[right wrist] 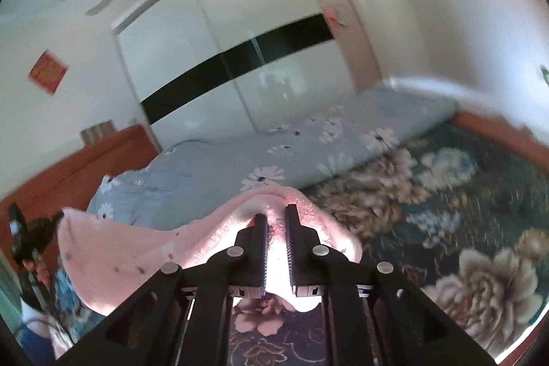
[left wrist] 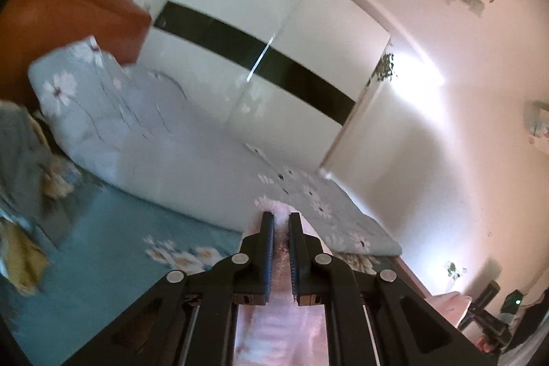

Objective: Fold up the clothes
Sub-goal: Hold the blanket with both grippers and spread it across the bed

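A pink fleecy garment (right wrist: 137,249) with small dark dots hangs lifted above the bed. My right gripper (right wrist: 276,216) is shut on its upper edge, and the cloth drapes away to the left and down under the jaws. In the left wrist view the same pink garment (left wrist: 279,331) runs between the fingers, and my left gripper (left wrist: 281,222) is shut on it, with a tuft showing past the tips. Both grippers point slightly downward over the bed. The other gripper (right wrist: 25,239) shows dimly at the far left of the right wrist view.
A light blue quilt (left wrist: 154,139) with white daisies lies folded along the bed's far side. A dark floral bedspread (right wrist: 446,211) covers the mattress on the right. Behind stand a white wardrobe (left wrist: 274,33) with a black band and an orange headboard (left wrist: 68,23). Loose clothes (left wrist: 20,160) pile at left.
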`<state>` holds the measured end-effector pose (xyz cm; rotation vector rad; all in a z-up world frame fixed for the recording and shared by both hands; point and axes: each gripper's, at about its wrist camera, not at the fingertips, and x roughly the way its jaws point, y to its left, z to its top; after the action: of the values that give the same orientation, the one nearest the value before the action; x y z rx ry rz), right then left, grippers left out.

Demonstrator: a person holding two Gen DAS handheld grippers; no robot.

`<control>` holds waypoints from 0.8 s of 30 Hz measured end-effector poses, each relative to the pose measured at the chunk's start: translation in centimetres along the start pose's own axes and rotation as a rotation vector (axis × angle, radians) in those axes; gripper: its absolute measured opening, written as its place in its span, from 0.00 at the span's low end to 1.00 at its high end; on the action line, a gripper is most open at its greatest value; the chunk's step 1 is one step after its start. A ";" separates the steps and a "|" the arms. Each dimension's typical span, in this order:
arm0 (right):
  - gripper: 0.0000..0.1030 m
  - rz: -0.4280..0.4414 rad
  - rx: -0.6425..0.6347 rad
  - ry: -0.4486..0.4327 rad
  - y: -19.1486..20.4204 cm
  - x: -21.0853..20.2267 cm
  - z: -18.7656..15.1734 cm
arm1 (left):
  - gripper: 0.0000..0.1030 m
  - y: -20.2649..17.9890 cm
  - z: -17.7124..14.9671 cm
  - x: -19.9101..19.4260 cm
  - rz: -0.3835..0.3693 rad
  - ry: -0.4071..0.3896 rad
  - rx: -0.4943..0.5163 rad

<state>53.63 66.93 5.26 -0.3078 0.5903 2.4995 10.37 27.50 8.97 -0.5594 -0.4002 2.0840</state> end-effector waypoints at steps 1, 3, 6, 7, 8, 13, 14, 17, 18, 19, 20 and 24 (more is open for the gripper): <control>0.09 0.004 -0.024 0.000 0.9 -0.1 0.1 | 0.08 0.5 0.1 -0.4 0.021 0.002 0.009; 0.09 0.013 -0.044 0.028 2.0 0.9 -0.1 | 0.08 2.0 -0.2 -0.6 0.064 0.027 0.016; 0.09 0.023 -0.030 0.136 2.3 5.2 -1.8 | 0.08 5.7 -2.4 1.9 0.136 0.129 -0.006; 0.09 0.014 -0.040 0.182 2.4 7.1 -2.6 | 0.08 7.1 -3.6 3.2 0.173 0.168 -0.012; 0.09 0.005 -0.051 0.229 2.4 9.0 -3.4 | 0.08 8.7 -4.9 4.6 0.213 0.207 -0.021; 0.09 -0.046 -0.056 0.407 2.0 17.7 -8.1 | 0.08 17.3 -12.3 11.4 0.325 0.382 -0.172; 0.09 -0.061 -0.060 0.424 1.7 19.0 -8.7 | 0.08 18.4 -13.2 12.2 0.338 0.392 -0.190; 0.09 -0.091 -0.065 0.437 1.2 21.9 -9.1 | 0.08 20.6 -14.8 13.8 0.353 0.408 -0.234; 0.10 -0.097 -0.060 0.439 1.0 22.7 -9.0 | 0.09 20.8 -14.9 14.1 0.355 0.414 -0.232; 0.10 -0.103 -0.056 0.441 0.9 23.4 -8.9 | 0.09 20.7 -14.8 14.4 0.357 0.422 -0.227; 0.10 -0.111 -0.051 0.445 0.8 24.0 -8.8 | 0.10 20.7 -14.7 14.7 0.358 0.430 -0.221; 0.12 -0.080 -0.048 0.454 1.3 24.0 -8.0 | 0.17 20.2 -14.4 14.4 0.334 0.456 -0.208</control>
<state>33.86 73.20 -9.32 -0.9137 0.6766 2.3758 -2.97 29.88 -16.34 -1.2672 -0.2692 2.1517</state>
